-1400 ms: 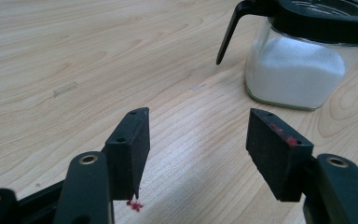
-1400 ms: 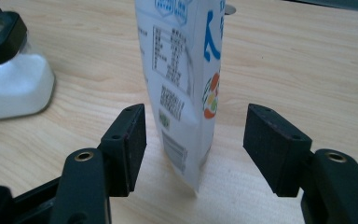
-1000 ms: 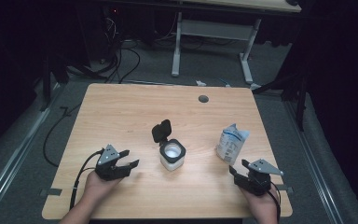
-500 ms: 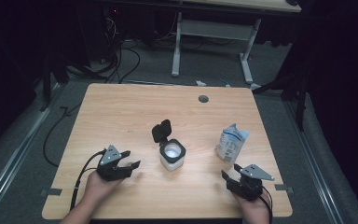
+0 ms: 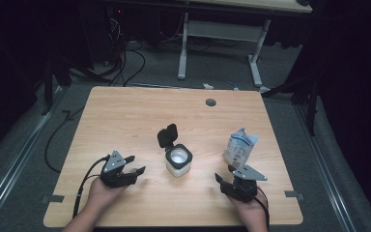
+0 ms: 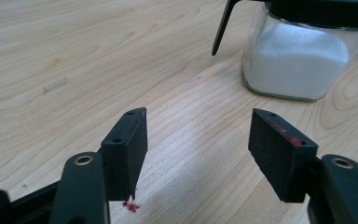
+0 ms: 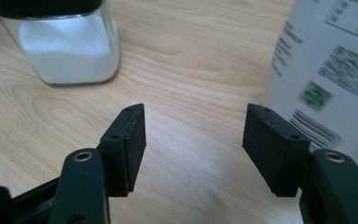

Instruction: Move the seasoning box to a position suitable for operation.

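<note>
Pale wood tabletop is carrying everything, and nothing looks started. Nearest, the left claw and the right claw are resting by the front edge, both with jaws spread apart and gripping nothing. Just beyond the right one the white pouch is standing upright — untouched. Between them the glass jar is sitting with its black lid flipped up, white powder inside. Farther back, bare wood is leaving plenty of room.
</note>
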Demonstrator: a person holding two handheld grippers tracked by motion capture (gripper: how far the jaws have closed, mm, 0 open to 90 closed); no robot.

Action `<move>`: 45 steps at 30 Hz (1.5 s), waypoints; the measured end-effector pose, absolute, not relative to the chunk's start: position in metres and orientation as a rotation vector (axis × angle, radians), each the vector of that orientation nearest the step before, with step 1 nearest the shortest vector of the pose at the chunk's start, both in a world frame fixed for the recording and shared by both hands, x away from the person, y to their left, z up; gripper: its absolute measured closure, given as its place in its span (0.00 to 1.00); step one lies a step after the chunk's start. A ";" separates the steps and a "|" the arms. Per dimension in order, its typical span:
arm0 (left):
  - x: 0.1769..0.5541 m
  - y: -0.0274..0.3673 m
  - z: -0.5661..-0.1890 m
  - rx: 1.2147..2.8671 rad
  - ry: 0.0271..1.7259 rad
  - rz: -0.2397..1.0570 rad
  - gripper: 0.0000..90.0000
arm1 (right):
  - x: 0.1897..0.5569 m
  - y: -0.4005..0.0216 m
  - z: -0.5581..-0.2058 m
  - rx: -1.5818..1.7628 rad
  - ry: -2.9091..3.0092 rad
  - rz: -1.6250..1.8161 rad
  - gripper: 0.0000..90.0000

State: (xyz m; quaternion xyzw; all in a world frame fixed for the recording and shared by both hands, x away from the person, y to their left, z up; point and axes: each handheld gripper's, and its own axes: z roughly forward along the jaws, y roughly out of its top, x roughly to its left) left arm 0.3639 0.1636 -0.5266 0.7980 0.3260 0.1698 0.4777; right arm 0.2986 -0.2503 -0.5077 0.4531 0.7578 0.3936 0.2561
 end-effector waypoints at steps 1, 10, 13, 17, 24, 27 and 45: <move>0.364 0.164 -0.526 1.945 0.800 0.417 0.42 | 0.301 -0.248 -0.507 1.220 2.061 1.071 0.44; 0.364 0.164 -0.527 1.930 0.795 0.425 0.47 | 0.321 -0.228 -0.506 1.194 2.091 1.081 0.46; 0.364 0.164 -0.527 1.926 0.792 0.418 0.47 | 0.327 -0.224 -0.506 1.199 2.099 1.081 0.46; 0.364 0.163 -0.528 1.927 0.799 0.401 0.48 | 0.335 -0.219 -0.504 1.201 2.101 1.088 0.48; 0.361 0.159 -0.524 1.941 0.843 0.368 0.43 | 0.338 -0.211 -0.507 1.152 2.104 1.092 0.54; 0.359 0.158 -0.524 1.929 0.860 0.373 0.45 | 0.336 -0.212 -0.508 1.141 2.121 1.085 0.55; 0.354 0.135 -0.521 1.909 0.881 0.368 0.59 | 0.327 -0.215 -0.519 1.166 2.145 1.107 0.67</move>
